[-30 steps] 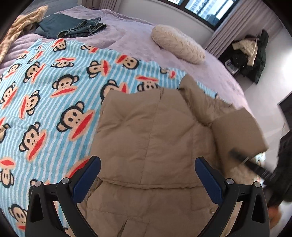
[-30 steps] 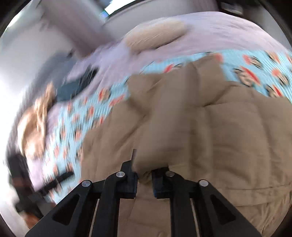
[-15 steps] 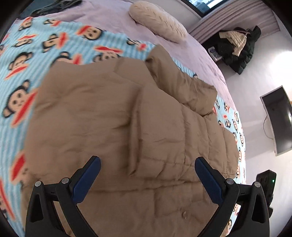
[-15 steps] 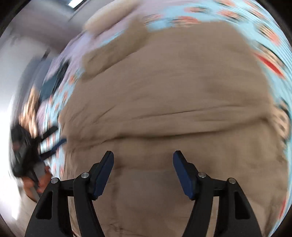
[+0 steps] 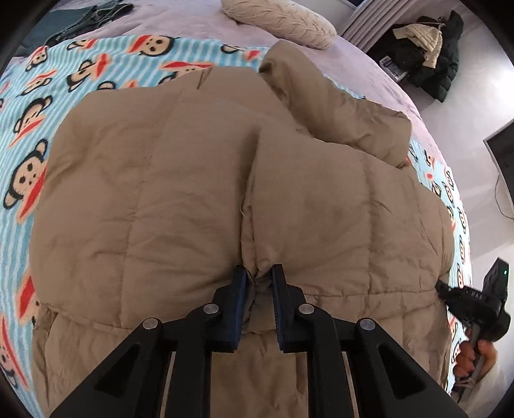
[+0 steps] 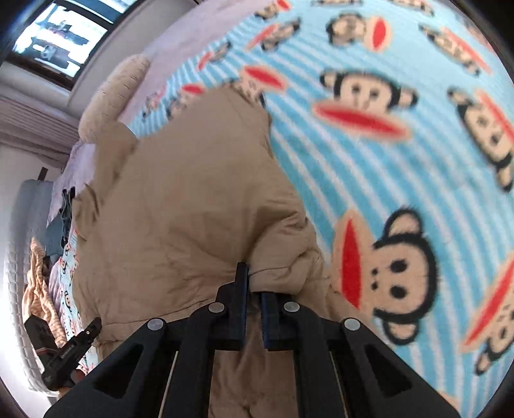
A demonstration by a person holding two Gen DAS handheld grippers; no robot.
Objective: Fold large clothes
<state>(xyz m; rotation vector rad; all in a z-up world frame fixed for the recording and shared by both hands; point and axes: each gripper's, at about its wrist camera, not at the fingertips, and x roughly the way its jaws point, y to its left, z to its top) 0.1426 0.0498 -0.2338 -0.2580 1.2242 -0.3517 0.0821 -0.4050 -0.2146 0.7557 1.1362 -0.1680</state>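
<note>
while the tan puffer jacket [image 5: 192, 193] lies spread across the blue striped monkey-print blanket [image 5: 29, 135] on the bed, the left gripper [image 5: 258, 276] pinches a fold of its quilted fabric at the near hem, jaws drawn narrow around the bunched cloth. one sleeve is folded over the body, with the hood [image 5: 308, 96] bunched at the far end. the right gripper [image 6: 253, 289] is likewise clamped on the jacket's [image 6: 180, 209] edge, fabric caught between its close-set fingers, right beside the blanket [image 6: 401, 160]. a cream pillow [image 5: 279, 22] rests beyond the jacket on the lilac bedspread [image 5: 192, 19], and dark folded clothes [image 5: 83, 19] sit at the far corner.
</note>
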